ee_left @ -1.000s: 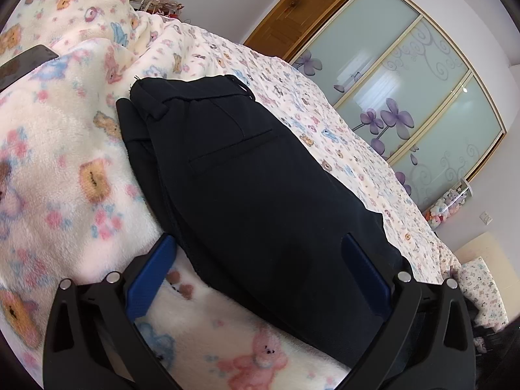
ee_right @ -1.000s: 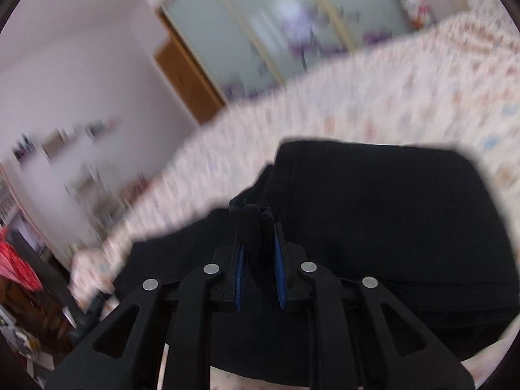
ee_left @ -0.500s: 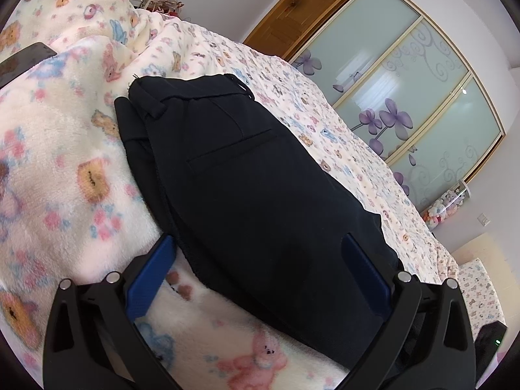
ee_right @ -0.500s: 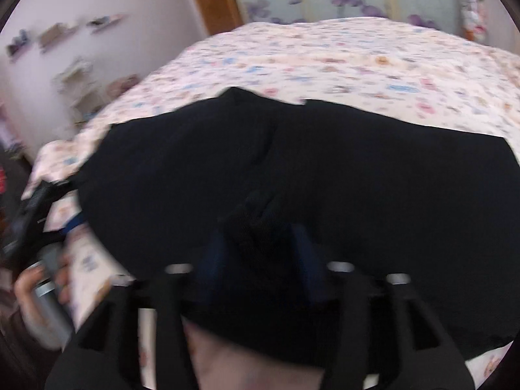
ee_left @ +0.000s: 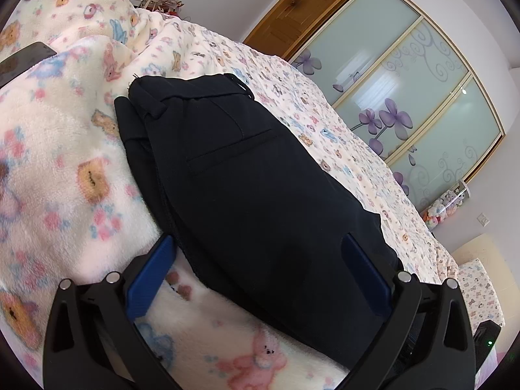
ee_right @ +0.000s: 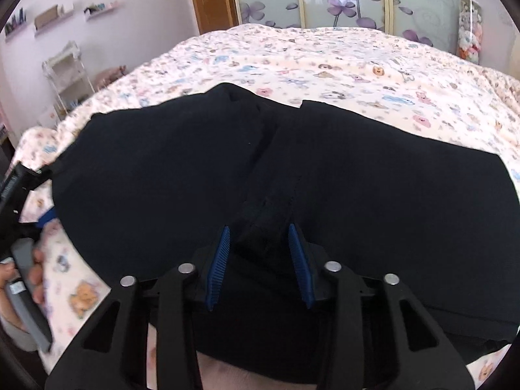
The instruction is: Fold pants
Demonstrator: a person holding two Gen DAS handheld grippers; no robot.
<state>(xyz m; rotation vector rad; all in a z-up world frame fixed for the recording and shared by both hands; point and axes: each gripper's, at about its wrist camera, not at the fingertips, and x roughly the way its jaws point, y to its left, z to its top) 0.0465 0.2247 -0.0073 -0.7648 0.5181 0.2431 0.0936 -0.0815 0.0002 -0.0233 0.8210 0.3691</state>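
The black pants [ee_right: 325, 178] run past the right and bottom edges of the right wrist view, so their full outline cannot be traced. A hand [ee_right: 19, 279] at that view's left edge is cut off and blurred. In the left wrist view, a dark flat object [ee_left: 26, 61] is clipped by the left edge and cannot be identified.
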